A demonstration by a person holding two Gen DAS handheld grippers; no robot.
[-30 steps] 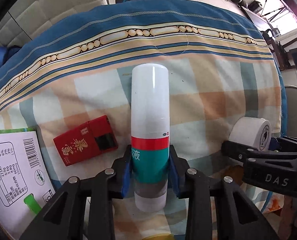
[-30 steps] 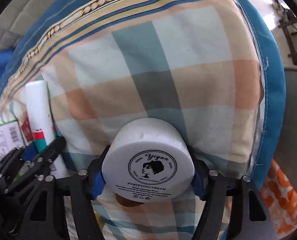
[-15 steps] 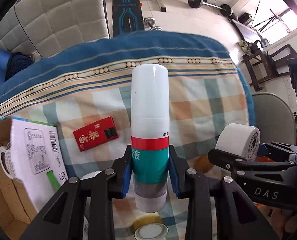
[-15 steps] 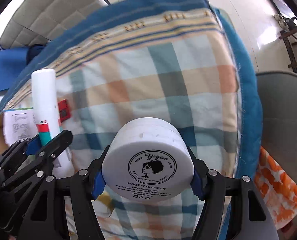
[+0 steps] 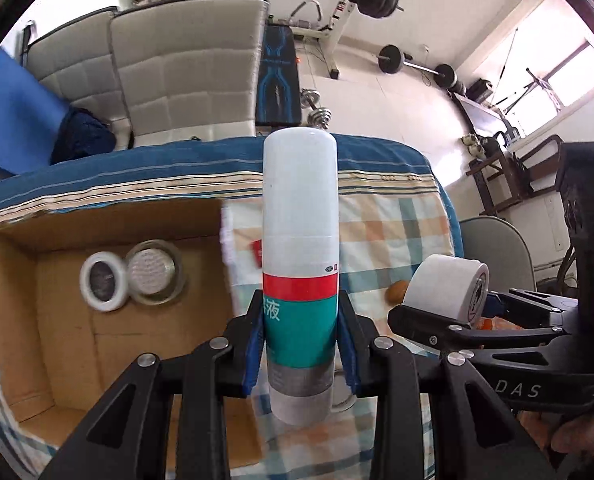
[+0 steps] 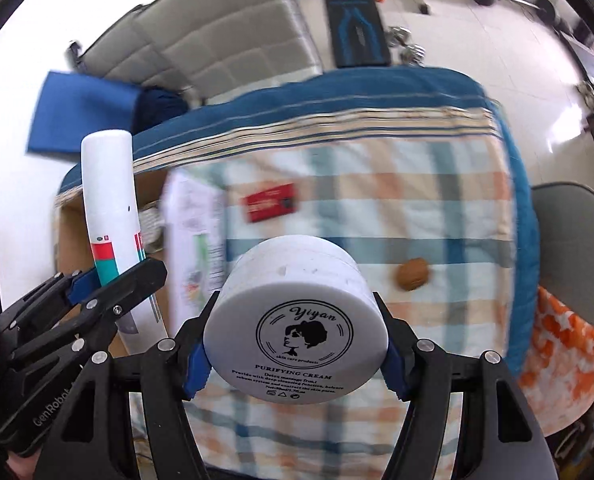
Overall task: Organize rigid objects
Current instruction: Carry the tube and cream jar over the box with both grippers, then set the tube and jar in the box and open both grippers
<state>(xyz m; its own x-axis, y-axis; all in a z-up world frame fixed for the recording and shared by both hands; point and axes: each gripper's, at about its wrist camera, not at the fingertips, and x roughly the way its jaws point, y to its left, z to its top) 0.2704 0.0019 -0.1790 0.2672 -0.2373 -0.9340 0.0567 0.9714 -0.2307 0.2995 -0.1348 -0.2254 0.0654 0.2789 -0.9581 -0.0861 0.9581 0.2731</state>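
Note:
My left gripper (image 5: pixel 300 340) is shut on a tall white bottle (image 5: pixel 300 240) with a red and teal label, held upright above the table. It also shows in the right wrist view (image 6: pixel 109 208). My right gripper (image 6: pixel 295 348) is shut on a round white cream jar (image 6: pixel 297 320), held above the plaid cloth; the jar shows at the right of the left wrist view (image 5: pixel 445 292). An open cardboard box (image 5: pixel 57 340) lies below and left of the bottle, with two round tins (image 5: pixel 133 276) inside.
A red packet (image 6: pixel 271 202) and a brown walnut (image 6: pixel 413 274) lie on the plaid tablecloth (image 6: pixel 377 208). A white printed carton (image 6: pixel 193 240) stands at the box's right side. A grey chair (image 6: pixel 577 248) stands right of the table; a sofa and gym weights are behind.
Both grippers have risen well above the table with their objects. The left view has swung left, so the cardboard box interior has come into view.

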